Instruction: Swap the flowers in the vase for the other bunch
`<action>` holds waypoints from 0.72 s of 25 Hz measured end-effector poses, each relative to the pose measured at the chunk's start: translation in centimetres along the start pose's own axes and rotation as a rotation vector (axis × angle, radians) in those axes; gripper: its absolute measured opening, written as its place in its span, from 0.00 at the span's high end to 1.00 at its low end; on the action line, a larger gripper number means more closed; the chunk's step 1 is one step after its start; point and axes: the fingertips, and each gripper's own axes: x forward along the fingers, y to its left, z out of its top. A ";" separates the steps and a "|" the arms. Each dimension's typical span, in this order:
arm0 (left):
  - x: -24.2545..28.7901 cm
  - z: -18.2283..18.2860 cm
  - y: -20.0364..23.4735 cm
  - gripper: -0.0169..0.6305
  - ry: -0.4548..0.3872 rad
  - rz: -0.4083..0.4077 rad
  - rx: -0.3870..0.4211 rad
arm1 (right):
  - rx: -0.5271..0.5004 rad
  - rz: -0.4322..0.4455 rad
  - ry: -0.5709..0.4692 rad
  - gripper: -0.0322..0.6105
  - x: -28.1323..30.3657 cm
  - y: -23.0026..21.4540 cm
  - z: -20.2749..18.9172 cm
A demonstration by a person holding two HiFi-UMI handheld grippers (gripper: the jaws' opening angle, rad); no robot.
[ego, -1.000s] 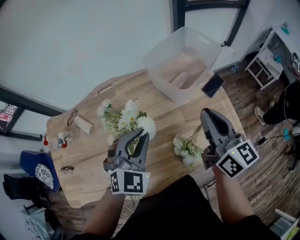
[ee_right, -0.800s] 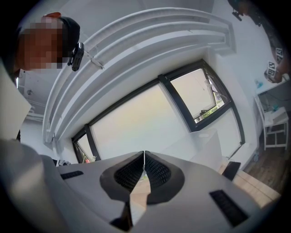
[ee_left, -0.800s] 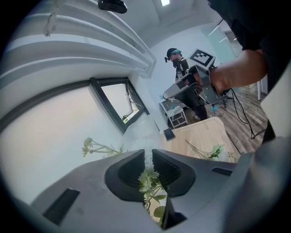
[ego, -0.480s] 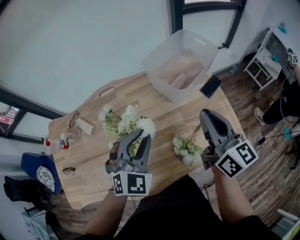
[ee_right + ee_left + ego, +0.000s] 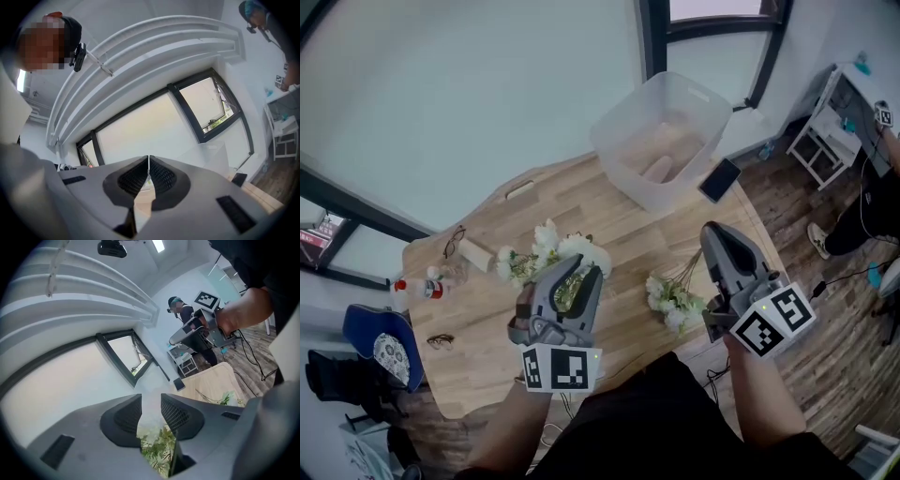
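Observation:
In the head view my left gripper [image 5: 577, 276] is shut on the stems of a bunch of white flowers [image 5: 546, 251], whose heads lean out to the left past the jaws. In the left gripper view green leaves and white blooms [image 5: 157, 446] fill the gap between the jaws. No vase shows; the gripper's body covers what lies under the bunch. A second, smaller bunch [image 5: 673, 302] lies flat on the wooden table [image 5: 609, 211], just left of my right gripper [image 5: 713, 234]. That gripper is shut with nothing in it, its jaws [image 5: 148, 174] meeting in the right gripper view.
A clear plastic bin [image 5: 666, 141] stands at the table's far end with a dark phone [image 5: 722, 178] beside it. A wooden block [image 5: 473, 253], two pairs of glasses [image 5: 453, 239] and a red-capped bottle [image 5: 417, 287] sit at the left edge. A blue chair [image 5: 380, 347] stands beyond.
My left gripper has risen with the white bunch, and the flower heads have swung to the left and tipped over. The right gripper has hardly shifted.

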 end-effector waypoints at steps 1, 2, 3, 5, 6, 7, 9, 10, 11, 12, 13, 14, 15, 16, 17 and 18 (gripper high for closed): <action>-0.3 0.3 0.1 0.81 -0.006 0.007 -0.001 | -0.003 0.003 -0.003 0.90 -0.1 0.1 0.2; -0.6 0.6 0.3 0.81 -0.014 0.015 -0.006 | -0.006 0.006 -0.005 0.90 -0.2 0.3 0.4; -1.0 1.0 0.5 0.81 -0.023 0.024 -0.015 | -0.009 0.008 -0.008 0.90 -0.3 0.4 0.5; -1.9 1.6 1.2 0.81 -0.046 0.046 -0.059 | -0.018 0.014 -0.012 0.90 -0.5 0.6 0.9; -2.4 1.9 1.8 0.81 -0.063 0.057 -0.095 | -0.023 0.018 -0.014 0.90 -0.5 0.9 1.1; -2.9 2.1 2.5 0.81 -0.086 0.069 -0.137 | -0.028 0.023 -0.014 0.90 -0.5 1.1 1.2; -3.9 1.9 4.1 0.81 -0.124 0.095 -0.250 | -0.039 0.032 -0.016 0.90 -0.5 1.7 1.5; -4.4 1.3 4.8 0.81 -0.129 0.111 -0.320 | -0.043 0.037 -0.018 0.90 -0.5 1.9 1.6; -5.1 0.6 5.3 0.81 -0.125 0.126 -0.383 | -0.048 0.042 -0.019 0.90 -0.6 2.2 1.7; -5.8 -0.1 5.8 0.81 -0.118 0.140 -0.430 | -0.054 0.047 -0.020 0.90 -0.7 2.4 1.9; -6.5 -0.7 6.3 0.81 -0.114 0.153 -0.462 | -0.062 0.051 -0.019 0.90 -0.8 2.5 1.9; -7.3 -1.3 6.7 0.81 -0.116 0.167 -0.485 | -0.073 0.056 -0.016 0.90 -0.9 2.7 2.0; -8.1 -1.7 7.1 0.81 -0.125 0.184 -0.507 | -0.087 0.061 -0.011 0.90 -1.0 2.9 2.0; -8.8 -2.1 7.5 0.82 -0.136 0.205 -0.528 | -0.107 0.067 -0.007 0.90 -1.1 3.1 2.0; -9.5 -2.6 7.8 0.85 -0.142 0.227 -0.546 | -0.132 0.073 -0.001 0.90 -1.2 3.4 1.9; -10.1 -3.1 8.0 0.91 -0.143 0.244 -0.562 | -0.158 0.077 0.007 0.90 -1.2 3.6 1.7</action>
